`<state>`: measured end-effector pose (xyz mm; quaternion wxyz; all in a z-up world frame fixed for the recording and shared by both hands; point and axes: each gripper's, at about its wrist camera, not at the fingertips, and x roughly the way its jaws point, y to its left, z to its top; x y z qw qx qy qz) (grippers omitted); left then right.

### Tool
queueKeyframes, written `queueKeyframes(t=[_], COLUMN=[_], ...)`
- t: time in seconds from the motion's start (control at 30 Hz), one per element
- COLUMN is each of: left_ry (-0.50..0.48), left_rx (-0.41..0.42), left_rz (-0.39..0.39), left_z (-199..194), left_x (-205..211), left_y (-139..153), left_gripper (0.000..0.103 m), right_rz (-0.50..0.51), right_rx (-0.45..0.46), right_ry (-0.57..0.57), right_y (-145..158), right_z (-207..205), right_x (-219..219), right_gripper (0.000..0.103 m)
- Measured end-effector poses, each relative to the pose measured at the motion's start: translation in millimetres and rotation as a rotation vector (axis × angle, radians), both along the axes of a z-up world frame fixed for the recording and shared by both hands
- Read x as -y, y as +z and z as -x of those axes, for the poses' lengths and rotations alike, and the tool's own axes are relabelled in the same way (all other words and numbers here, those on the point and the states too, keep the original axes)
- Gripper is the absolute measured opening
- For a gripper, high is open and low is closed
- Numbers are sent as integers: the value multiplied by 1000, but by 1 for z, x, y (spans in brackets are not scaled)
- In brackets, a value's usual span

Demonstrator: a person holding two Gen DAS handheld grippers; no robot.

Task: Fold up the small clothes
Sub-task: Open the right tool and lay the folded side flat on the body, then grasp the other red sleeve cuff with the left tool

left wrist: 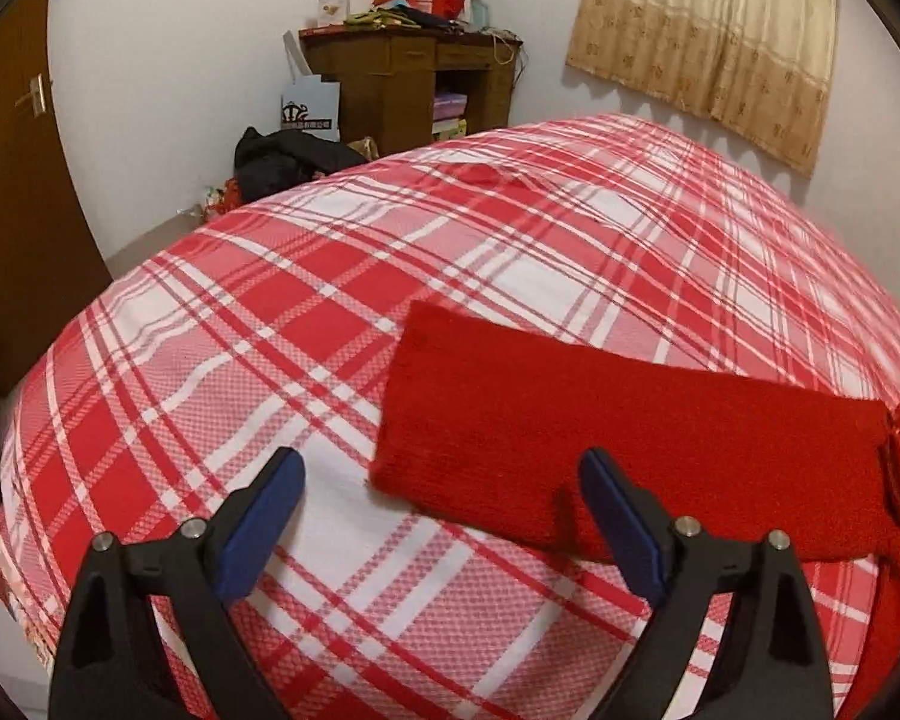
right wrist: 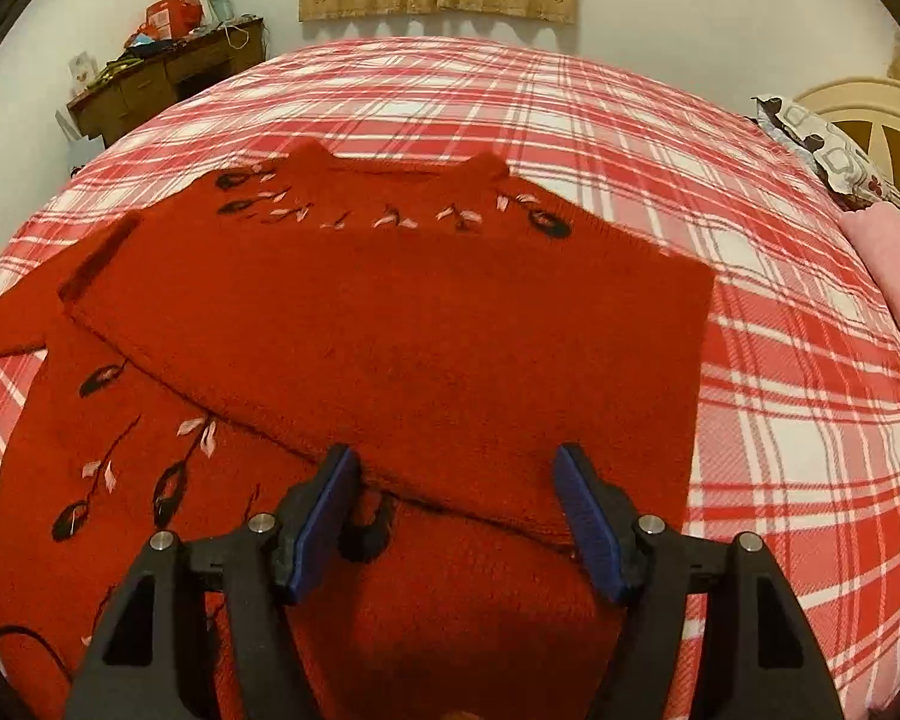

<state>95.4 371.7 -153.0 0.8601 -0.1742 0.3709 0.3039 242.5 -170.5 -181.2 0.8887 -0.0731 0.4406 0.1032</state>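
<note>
A small red knitted sweater (right wrist: 390, 330) with black and pink embroidered flowers lies flat on the plaid bed (right wrist: 780, 360). Its right side and sleeve are folded over the body. My right gripper (right wrist: 456, 468) is open and empty, its jaws just above the folded edge. In the left wrist view the sweater's left sleeve (left wrist: 600, 432) lies stretched out on the bed. My left gripper (left wrist: 441, 468) is open and empty, low over the sleeve's cuff end, with the right finger (left wrist: 618, 516) over the sleeve.
A red and white plaid cover (left wrist: 330, 300) spans the bed. A brown desk (left wrist: 408, 72) with clutter stands against the far wall, with a dark bag (left wrist: 288, 162) on the floor. A patterned pillow (right wrist: 828, 150) and pink blanket (right wrist: 894, 264) lie at the right. A wooden door (left wrist: 12, 180) is at the left.
</note>
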Motion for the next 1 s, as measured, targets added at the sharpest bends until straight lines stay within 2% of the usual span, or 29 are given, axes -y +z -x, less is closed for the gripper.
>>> queueKeyframes(t=[0.07, 0.2, 0.33, 0.5, 0.53, 0.6, 0.67, 0.83, 1.0], left_ry=[2, 24, 30, -11, -20, -52, -90, -110, -114], left_rx=[4, 10, -7, -25, -27, -27, -14, -10, 32], left_rz=[10, 18, -4, -11, -15, -27, 2, 12, 39], left_z=[-2, -10, -21, -29, -30, -30, -31, -32, -26], left_x=[-4, -14, -17, -14, -12, -8, -7, -3, -2], left_y=[0, -4, -8, -10, -10, -9, -8, -4, 9], left_gripper=[92, 78, 77, 76, 72, 37, 21, 17, 16], right_rz=[1, 18, 11, 11, 12, 16, 17, 21, 19], right_rx=[12, 58, 74, 83, 84, 88, 89, 93, 92], right_ry=[12, 19, 17, 20, 20, 19, 19, 18, 16], right_y=[-3, -8, -7, -7, -8, -8, -8, -9, -9], right_z=[3, 7, 11, 13, 13, 14, 14, 15, 16], right_x=[-1, -2, 0, 0, -1, -1, -1, -2, -2], right_gripper=[74, 76, 76, 78, 78, 79, 80, 81, 82])
